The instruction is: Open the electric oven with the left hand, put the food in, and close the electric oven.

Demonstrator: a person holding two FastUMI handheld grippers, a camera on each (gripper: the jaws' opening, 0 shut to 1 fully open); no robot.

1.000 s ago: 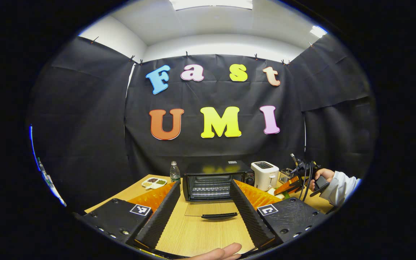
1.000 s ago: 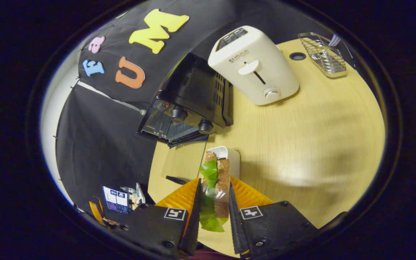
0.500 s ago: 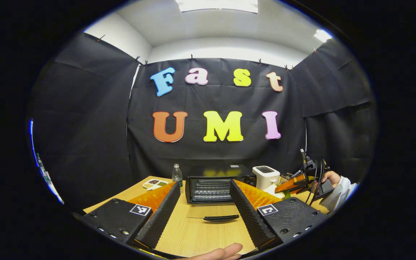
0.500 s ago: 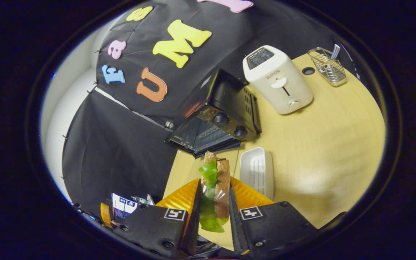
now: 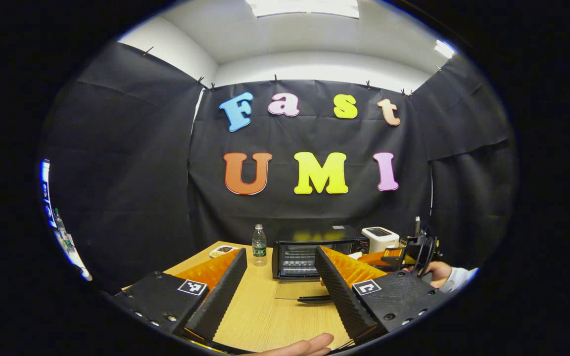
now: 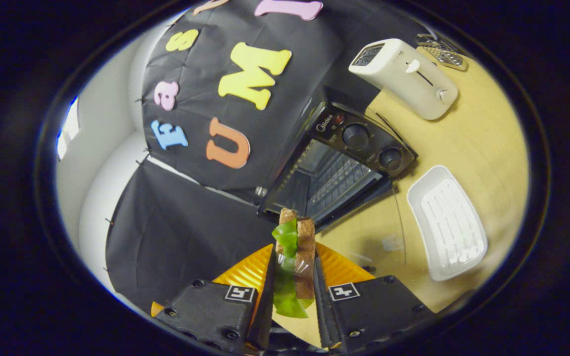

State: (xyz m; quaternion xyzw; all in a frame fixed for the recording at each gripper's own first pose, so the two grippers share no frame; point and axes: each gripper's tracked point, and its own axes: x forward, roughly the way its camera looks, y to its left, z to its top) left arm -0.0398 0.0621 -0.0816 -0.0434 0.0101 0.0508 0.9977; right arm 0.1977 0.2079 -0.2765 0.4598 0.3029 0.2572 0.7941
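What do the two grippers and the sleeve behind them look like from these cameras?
Both match: the left gripper and the right gripper have black bodies, each side carrying a square black-and-white marker, with ribbed orange finger backs and serrated black inner pads. In the left gripper view, black cables hang beside the far gripper, and the hand holding it wears a white sleeve.

The left gripper (image 5: 277, 287) has two black ribbed fingers (image 5: 220, 291) backed by orange ridged plastic, on black textured blocks with screws and square black-and-white markers. The right gripper (image 6: 292, 291) is built alike. A white sleeve (image 5: 455, 278) covers the far wrist.
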